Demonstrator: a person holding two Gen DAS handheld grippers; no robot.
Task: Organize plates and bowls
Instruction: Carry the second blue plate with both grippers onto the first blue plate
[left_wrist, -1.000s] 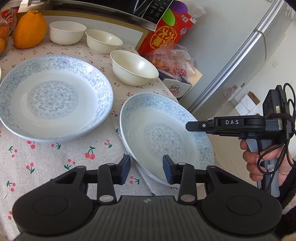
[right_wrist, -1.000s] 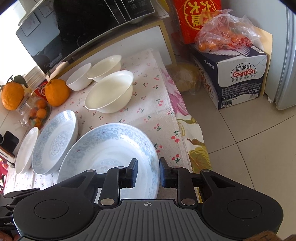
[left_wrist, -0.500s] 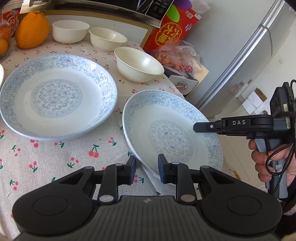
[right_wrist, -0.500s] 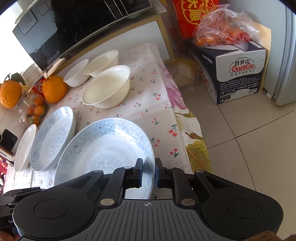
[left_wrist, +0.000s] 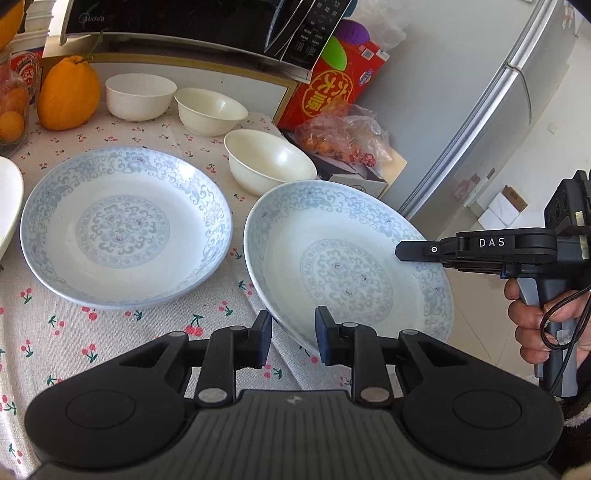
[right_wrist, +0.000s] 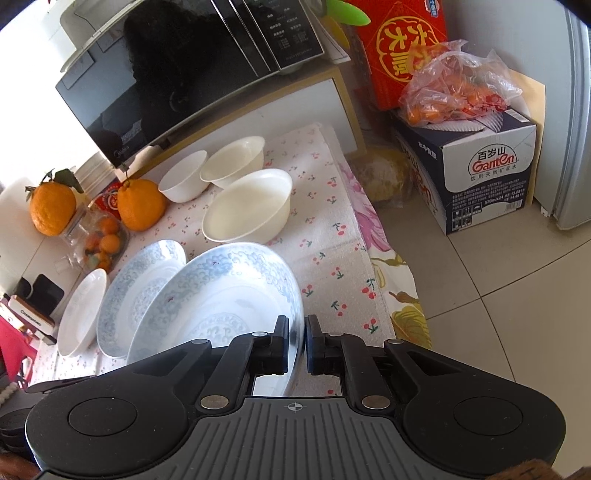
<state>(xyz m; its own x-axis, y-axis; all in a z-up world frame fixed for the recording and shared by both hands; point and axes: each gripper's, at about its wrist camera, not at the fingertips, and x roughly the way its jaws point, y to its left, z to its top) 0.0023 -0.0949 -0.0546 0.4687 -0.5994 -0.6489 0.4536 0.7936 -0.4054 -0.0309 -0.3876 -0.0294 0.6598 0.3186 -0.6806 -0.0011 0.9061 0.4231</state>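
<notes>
A blue-patterned deep plate (left_wrist: 347, 273) is tilted, its right side raised off the cherry-print cloth (left_wrist: 74, 332). My left gripper (left_wrist: 293, 339) is shut on its near rim. My right gripper (right_wrist: 295, 347) is shut on the plate's (right_wrist: 221, 295) right rim, and in the left wrist view it shows as the right gripper (left_wrist: 400, 253) over that edge. A second blue plate (left_wrist: 122, 229) lies flat to the left, with a white plate (left_wrist: 7, 206) beyond it. Three white bowls (left_wrist: 269, 162) (left_wrist: 210, 110) (left_wrist: 140, 96) stand behind.
A large orange fruit (left_wrist: 68, 98) and a jar of small fruit (left_wrist: 11, 110) sit at the back left under a black microwave (left_wrist: 184, 22). Off the table's right edge stand a water carton (right_wrist: 480, 173) with a bag of oranges (right_wrist: 461, 96) and a fridge (left_wrist: 498, 110).
Both grippers' jaws narrowed onto the plate's rim. The plate's right side rose off the cloth and it now tilts, covering part of the nearest bowl.
</notes>
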